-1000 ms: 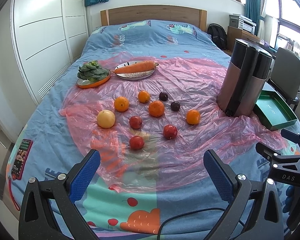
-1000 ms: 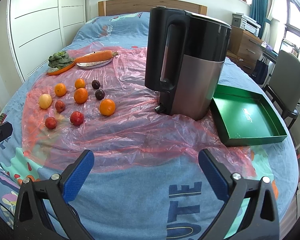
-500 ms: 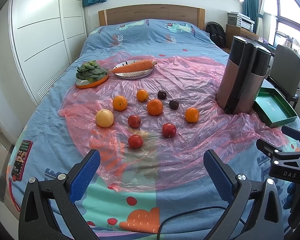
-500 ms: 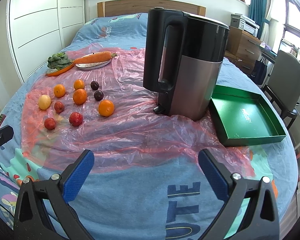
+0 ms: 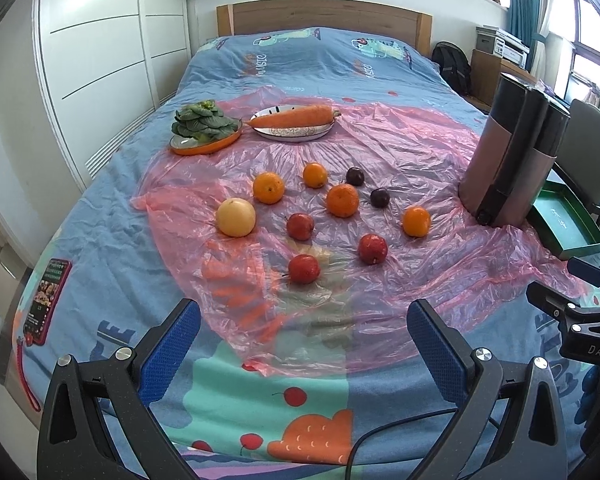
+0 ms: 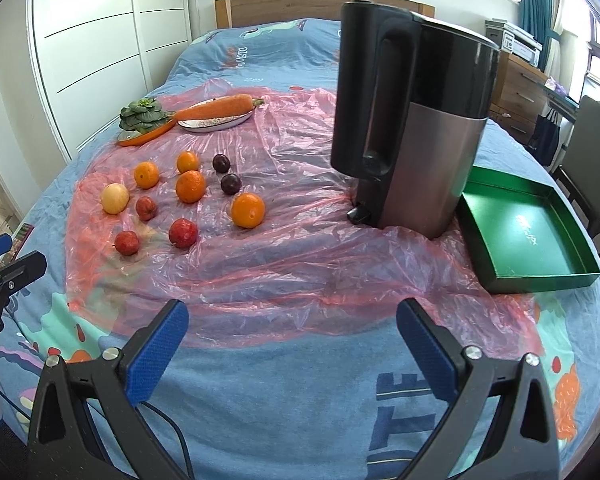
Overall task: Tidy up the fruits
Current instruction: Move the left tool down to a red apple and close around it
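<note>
Several fruits lie loose on a pink plastic sheet on the bed: oranges, red apples, two dark plums and a pale yellow fruit. They also show in the right wrist view, with an orange nearest the kettle. An empty green tray sits at the right. My left gripper is open and empty, short of the nearest apple. My right gripper is open and empty above the bedspread, near the sheet's front edge.
A tall black and steel kettle stands between the fruits and the tray. A plate with a carrot and an orange dish of greens sit at the back. A phone lies at the left bed edge.
Both grippers have drifted slightly forward toward the fruits. Both stay open and empty. Nothing on the bed has moved.
</note>
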A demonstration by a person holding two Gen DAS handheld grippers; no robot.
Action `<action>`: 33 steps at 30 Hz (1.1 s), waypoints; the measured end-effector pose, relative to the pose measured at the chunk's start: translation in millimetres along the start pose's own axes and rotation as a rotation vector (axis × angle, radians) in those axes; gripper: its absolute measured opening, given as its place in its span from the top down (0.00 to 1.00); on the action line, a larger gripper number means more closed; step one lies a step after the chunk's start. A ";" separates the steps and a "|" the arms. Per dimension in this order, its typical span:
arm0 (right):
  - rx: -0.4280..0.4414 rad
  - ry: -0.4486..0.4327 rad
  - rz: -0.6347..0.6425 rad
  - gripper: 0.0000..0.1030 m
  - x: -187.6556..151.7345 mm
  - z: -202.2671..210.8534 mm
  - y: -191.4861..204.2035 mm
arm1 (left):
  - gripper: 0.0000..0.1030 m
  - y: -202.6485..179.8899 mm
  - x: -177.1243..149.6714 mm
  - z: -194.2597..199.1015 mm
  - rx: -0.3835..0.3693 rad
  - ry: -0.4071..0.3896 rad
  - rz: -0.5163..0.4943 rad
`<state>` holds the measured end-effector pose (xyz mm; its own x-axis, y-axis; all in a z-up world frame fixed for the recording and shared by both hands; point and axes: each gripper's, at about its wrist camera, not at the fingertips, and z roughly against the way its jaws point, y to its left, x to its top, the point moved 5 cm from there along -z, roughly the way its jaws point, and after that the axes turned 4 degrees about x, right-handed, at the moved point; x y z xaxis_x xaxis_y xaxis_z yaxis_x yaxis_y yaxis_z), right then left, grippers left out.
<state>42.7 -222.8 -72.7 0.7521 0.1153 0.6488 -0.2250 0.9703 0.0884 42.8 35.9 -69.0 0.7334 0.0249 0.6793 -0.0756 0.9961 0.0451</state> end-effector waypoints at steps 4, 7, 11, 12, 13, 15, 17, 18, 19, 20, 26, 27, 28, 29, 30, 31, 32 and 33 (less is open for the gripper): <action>0.052 0.009 0.025 0.00 6.4 -14.1 17.1 | 0.01 24.3 -4.0 -12.2 -0.009 0.028 0.061; 0.094 0.021 0.055 0.00 12.0 -27.6 32.9 | 0.01 36.3 -3.6 -23.5 0.002 0.046 0.084; 0.149 0.032 0.088 0.00 19.2 -47.5 55.2 | 0.01 39.9 -0.8 -38.4 -0.004 0.061 0.087; 0.159 0.038 0.097 0.00 21.4 -53.3 60.2 | 0.01 40.3 0.2 -42.4 -0.007 0.066 0.088; 0.170 0.044 0.104 0.00 23.4 -58.7 64.5 | 0.01 40.2 1.0 -46.5 -0.014 0.071 0.090; 0.192 0.048 0.115 0.00 28.5 -69.3 73.4 | 0.01 38.4 2.7 -55.1 -0.028 0.080 0.085; 0.211 0.052 0.118 0.00 33.4 -80.4 80.4 | 0.02 34.2 4.5 -63.5 -0.037 0.086 0.071; 0.219 0.055 0.118 0.00 35.5 -86.7 83.4 | 0.02 31.1 5.3 -67.3 -0.046 0.089 0.063; 0.228 0.062 0.118 0.00 37.4 -93.2 85.6 | 0.03 27.9 6.3 -71.8 -0.054 0.090 0.056; 0.236 0.068 0.118 0.00 39.1 -99.7 87.8 | 0.04 24.9 7.2 -76.3 -0.064 0.090 0.048; 0.275 0.106 0.100 0.35 45.2 -136.1 91.4 | 0.34 10.7 11.3 -108.4 -0.142 0.125 0.038; 0.286 0.112 0.094 0.43 44.8 -140.6 90.6 | 0.36 10.0 11.6 -113.5 -0.152 0.130 0.044; 0.294 0.116 0.091 0.50 44.6 -145.2 90.6 | 0.38 8.7 11.6 -118.2 -0.159 0.133 0.048; 0.301 0.119 0.089 0.53 44.2 -149.1 90.4 | 0.38 7.4 11.6 -122.8 -0.165 0.137 0.049; 0.309 0.124 0.087 0.59 43.5 -153.1 90.6 | 0.40 5.9 11.3 -127.1 -0.171 0.141 0.048; 0.315 0.128 0.085 0.66 42.7 -157.5 90.8 | 0.42 5.1 10.3 -130.5 -0.176 0.144 0.047; 0.319 0.132 0.083 0.67 41.8 -161.0 90.9 | 0.44 4.5 9.5 -133.8 -0.184 0.148 0.048; 0.320 0.135 0.081 0.68 40.7 -163.7 91.1 | 0.47 4.1 8.9 -136.5 -0.194 0.153 0.049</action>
<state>154.2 -94.9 -162.0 0.7939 0.2371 0.5599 -0.4542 0.8434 0.2868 141.3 51.7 -162.7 0.8268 0.0716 0.5579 0.0067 0.9905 -0.1372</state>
